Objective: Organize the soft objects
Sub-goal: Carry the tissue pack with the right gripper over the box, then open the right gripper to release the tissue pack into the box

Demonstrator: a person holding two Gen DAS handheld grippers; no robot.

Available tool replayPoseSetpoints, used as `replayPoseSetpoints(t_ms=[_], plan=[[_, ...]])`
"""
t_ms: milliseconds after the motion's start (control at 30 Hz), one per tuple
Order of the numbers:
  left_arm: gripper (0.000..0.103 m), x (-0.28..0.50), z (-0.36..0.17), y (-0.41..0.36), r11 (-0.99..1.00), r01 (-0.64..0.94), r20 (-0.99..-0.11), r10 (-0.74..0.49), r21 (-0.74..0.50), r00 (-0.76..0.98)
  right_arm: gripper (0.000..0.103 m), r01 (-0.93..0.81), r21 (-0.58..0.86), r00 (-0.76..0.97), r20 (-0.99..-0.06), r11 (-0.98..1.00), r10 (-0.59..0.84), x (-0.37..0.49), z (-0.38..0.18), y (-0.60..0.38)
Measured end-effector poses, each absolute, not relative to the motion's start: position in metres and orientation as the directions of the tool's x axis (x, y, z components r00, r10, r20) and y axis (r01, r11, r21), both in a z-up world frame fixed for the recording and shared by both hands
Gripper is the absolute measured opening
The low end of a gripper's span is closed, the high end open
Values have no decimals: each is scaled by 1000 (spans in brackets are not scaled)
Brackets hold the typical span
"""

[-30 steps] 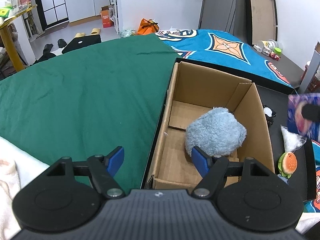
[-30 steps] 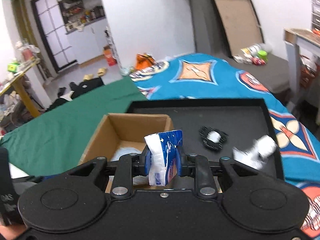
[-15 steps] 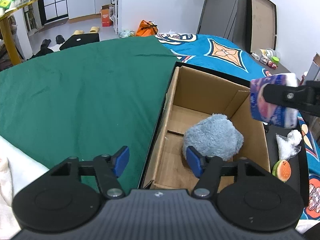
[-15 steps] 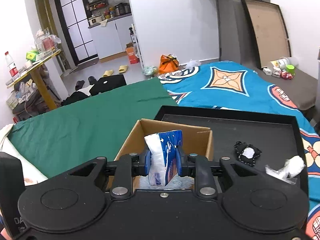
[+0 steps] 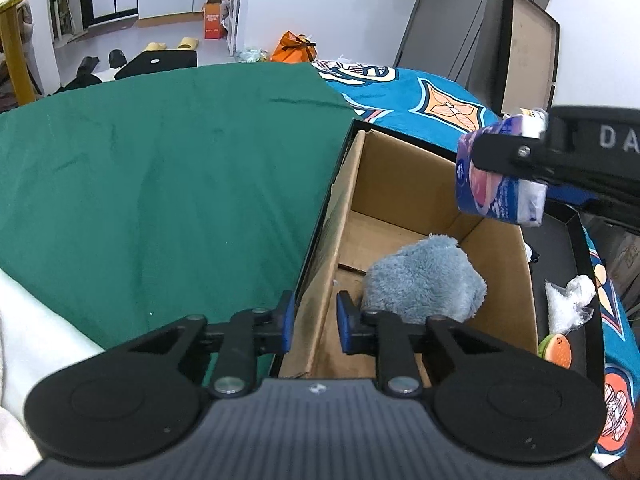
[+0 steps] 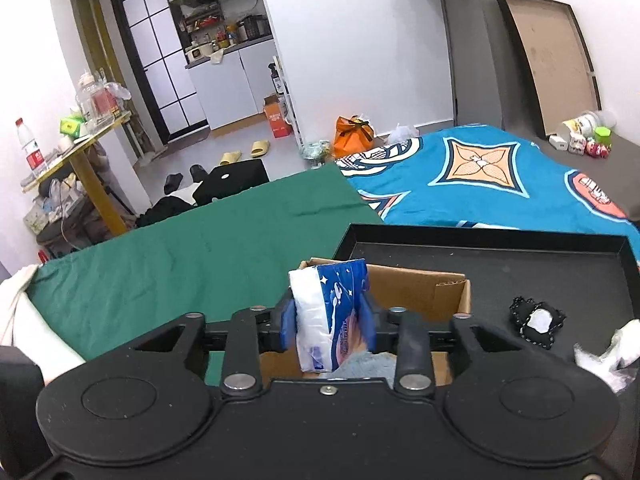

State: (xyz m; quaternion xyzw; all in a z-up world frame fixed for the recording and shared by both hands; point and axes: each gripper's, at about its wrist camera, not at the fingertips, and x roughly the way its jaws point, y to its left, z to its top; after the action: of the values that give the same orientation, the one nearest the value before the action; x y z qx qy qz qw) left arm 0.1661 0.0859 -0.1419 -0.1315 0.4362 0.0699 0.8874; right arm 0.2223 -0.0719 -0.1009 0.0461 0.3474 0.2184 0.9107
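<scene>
Cardboard box (image 5: 400, 208), at the black tray's (image 6: 520, 236) left edge: my left gripper (image 5: 313, 322) pinches its near wall to steady it; my right gripper (image 6: 328, 330), clamped on the tissue pack (image 6: 330, 312), hovers above the blue plush (image 5: 424, 280) inside.

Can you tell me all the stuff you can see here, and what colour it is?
cardboard box: one, brown, at the left end of the tray
plush toy: one, grey-blue, inside the box
tissue pack: one, blue and white, held above the box
tray: one, black, on the bed
burger toy: one, orange and green, on the tray
plastic bag: one, clear with white filling, on the tray
black pouch: one, black with white patch, on the tray
green cloth: one, left of the tray
left tool: black, blue pads, astride the box wall
right tool: black, blue pads, gripping the tissue pack
</scene>
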Motion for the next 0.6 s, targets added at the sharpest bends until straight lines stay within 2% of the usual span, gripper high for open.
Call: replayPoseSetpoints(t_ms=[100,200,600], plan=[[20,166,-142,86,956,-240,-792,13,-169,611,44,-333,246,638,-652,910,410,225,-110,-77],[20,166,-141,86,956,-243,-792,18,-166,611,47,-326,254,638,-652,911,410,219,-112,-85],[21,162,-137,82,958,-244,-788,35,-148,615,48,-374,310,574,-663,874,481,220,-116,-78]])
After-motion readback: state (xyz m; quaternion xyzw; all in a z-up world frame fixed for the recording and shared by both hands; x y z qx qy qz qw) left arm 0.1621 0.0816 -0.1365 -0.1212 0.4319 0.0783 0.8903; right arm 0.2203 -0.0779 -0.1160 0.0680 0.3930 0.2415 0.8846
